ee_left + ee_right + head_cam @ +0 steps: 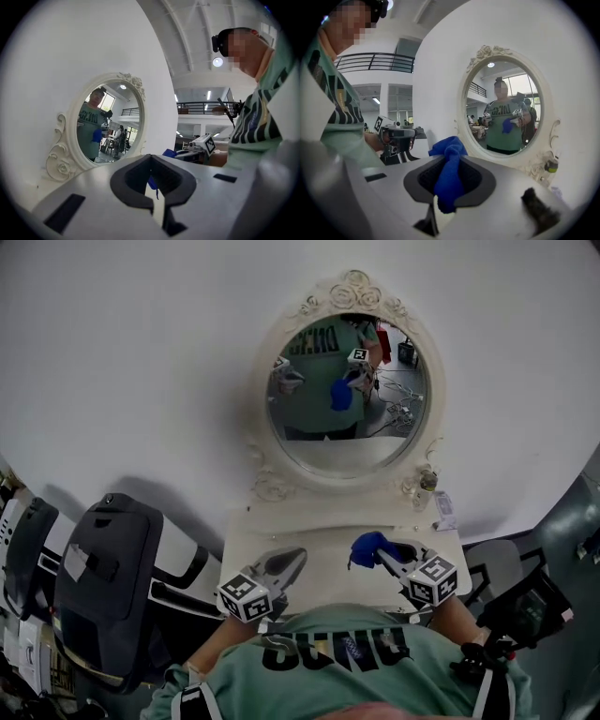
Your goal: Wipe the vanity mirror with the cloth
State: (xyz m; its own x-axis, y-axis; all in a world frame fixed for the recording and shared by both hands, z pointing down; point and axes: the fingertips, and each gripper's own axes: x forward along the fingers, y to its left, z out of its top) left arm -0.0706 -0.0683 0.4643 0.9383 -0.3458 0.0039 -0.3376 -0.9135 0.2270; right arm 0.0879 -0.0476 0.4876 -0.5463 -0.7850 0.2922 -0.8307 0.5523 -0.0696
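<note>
One white wall (pixel 141 352) fills most of the head view. Against it stands one white vanity table (pixel 281 535).

One vanity mirror (pixel 349 399), oval with a white scrolled frame, is upright along the far edge of the tabletop. Its glass reflects the person and both grippers.

One black chair (pixel 108 568) stands off the tabletop's left edge, well apart from the mirror. More dark gear sits at the head view's left and right margins; I can't identify it.

There are two grippers, each with one marker cube. Both are held low over the near edge of the tabletop, close to the person's green shirt, with their jaws pointing toward the mirror.
- Left gripper (pixel 298 557): nearer the near left corner. Its jaws are closed tip to tip and grip nothing. A thin blue sliver shows through the gap in its own view, and I can't tell what it is. Its cube (pixel 246 596) is just in front of the forearm.
- Right gripper (pixel 382 557): nearer the near right corner. Its jaws are clamped on the cloth, and its cube (pixel 436 577) trails behind them.

One blue cloth (pixel 449 178) is bunched between the right jaws. It bulges above them and hangs below them, and it is well apart from the glass.

One small bottle (pixel 427 482) stands at the far right corner, touching the foot of the frame. One small card (pixel 443 510) lies just beside it along the right edge.

Nothing stands between the grippers and the mirror.
</note>
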